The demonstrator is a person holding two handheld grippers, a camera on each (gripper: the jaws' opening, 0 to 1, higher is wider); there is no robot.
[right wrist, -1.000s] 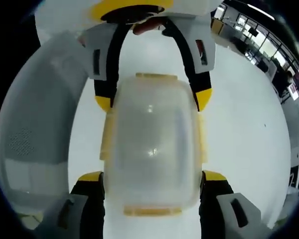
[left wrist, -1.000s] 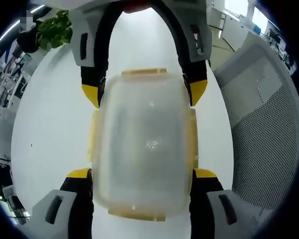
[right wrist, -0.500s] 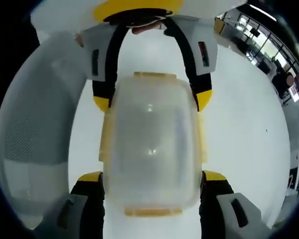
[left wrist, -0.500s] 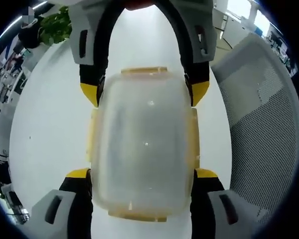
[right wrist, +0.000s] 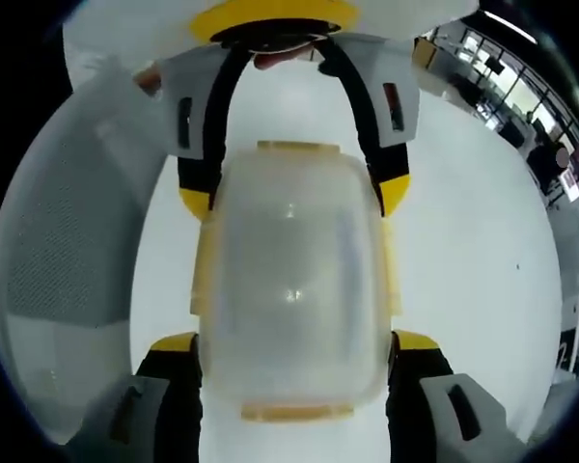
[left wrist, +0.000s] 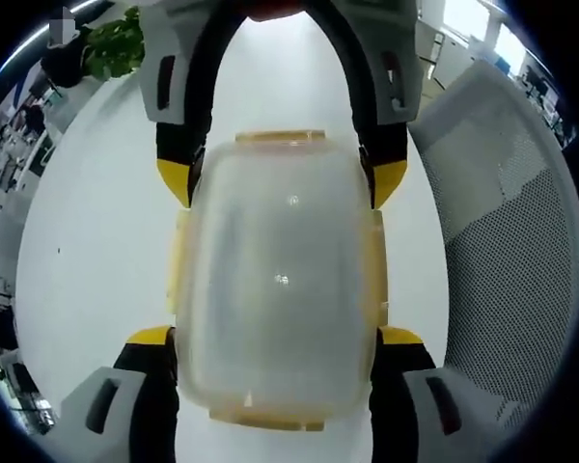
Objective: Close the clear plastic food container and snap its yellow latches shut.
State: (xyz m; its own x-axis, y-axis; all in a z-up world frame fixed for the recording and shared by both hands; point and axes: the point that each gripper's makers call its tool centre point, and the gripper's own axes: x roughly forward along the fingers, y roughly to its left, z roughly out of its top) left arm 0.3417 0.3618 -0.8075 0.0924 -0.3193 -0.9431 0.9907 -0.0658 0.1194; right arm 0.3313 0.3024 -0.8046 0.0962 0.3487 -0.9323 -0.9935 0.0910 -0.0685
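Observation:
The clear plastic food container (left wrist: pixel 275 280) has its lid on, with yellow latches (left wrist: pixel 278 138) along its edges; whether they are snapped down I cannot tell. My left gripper (left wrist: pixel 275 338) grips one end, its yellow-tipped jaws pressed against both long sides. My right gripper (left wrist: pixel 280 178) holds the opposite end the same way. In the right gripper view the same container (right wrist: pixel 291 289) sits between my right gripper's (right wrist: pixel 294 342) jaws, and the left gripper (right wrist: pixel 294 198) clamps the far end. A fingertip (right wrist: pixel 270 60) shows behind it.
A white table (left wrist: pixel 87 241) lies under the container. A grey mesh office chair (left wrist: pixel 507 241) stands beside it, also seen in the right gripper view (right wrist: pixel 58 251). A green plant (left wrist: pixel 116 43) stands at the table's far edge. Office desks (right wrist: pixel 540 125) lie beyond.
Both views have shifted slightly, so the chair and plant sit a little differently. The container and both grips look the same.

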